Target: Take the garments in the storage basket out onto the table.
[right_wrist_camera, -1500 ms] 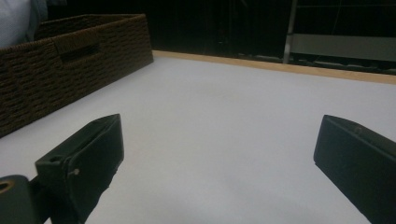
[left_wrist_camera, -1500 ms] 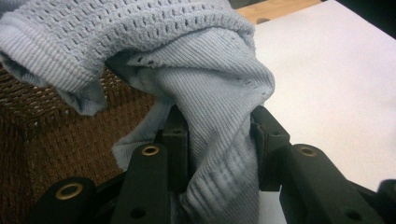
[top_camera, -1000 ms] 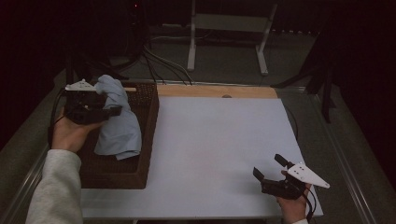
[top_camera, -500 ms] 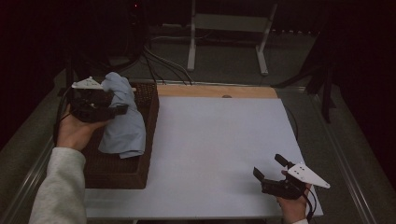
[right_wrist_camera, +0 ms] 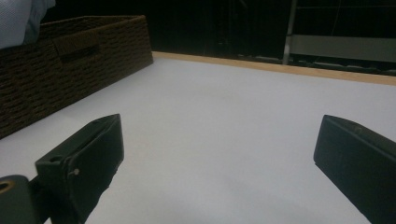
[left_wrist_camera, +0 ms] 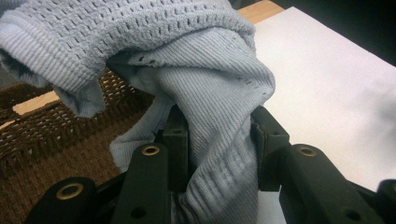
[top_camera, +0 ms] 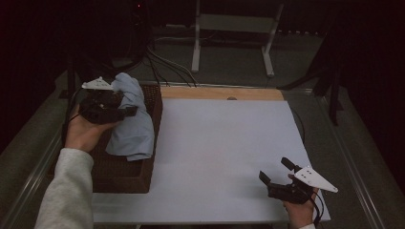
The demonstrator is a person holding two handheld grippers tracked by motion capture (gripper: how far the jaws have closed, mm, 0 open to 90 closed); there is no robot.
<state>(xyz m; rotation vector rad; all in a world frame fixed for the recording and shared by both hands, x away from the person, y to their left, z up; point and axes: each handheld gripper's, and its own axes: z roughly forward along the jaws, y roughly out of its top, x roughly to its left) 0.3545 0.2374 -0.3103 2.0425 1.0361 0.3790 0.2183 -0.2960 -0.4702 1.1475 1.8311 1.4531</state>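
A light blue knit garment (top_camera: 133, 129) hangs from my left gripper (top_camera: 128, 111) over the brown wicker basket (top_camera: 119, 175) at the table's left. In the left gripper view the black jaws are shut on a bunched fold of the garment (left_wrist_camera: 219, 88), and the rest drapes above and beside the left gripper (left_wrist_camera: 217, 136). Low over the white tabletop (top_camera: 219, 143), near the front right corner, my right gripper (top_camera: 274, 170) stands open. Nothing lies between the wide-apart jaws of the right gripper (right_wrist_camera: 224, 154).
The basket's woven wall (right_wrist_camera: 70, 60) rises at the left of the right gripper view, with a bit of the garment (right_wrist_camera: 18, 18) above it. A wooden strip (top_camera: 222, 93) edges the table's far side. Beyond it are cables and a metal stand (top_camera: 229, 28).
My left hand has drifted slightly to the right with the garment still in its grip. The right gripper has stayed where it was.
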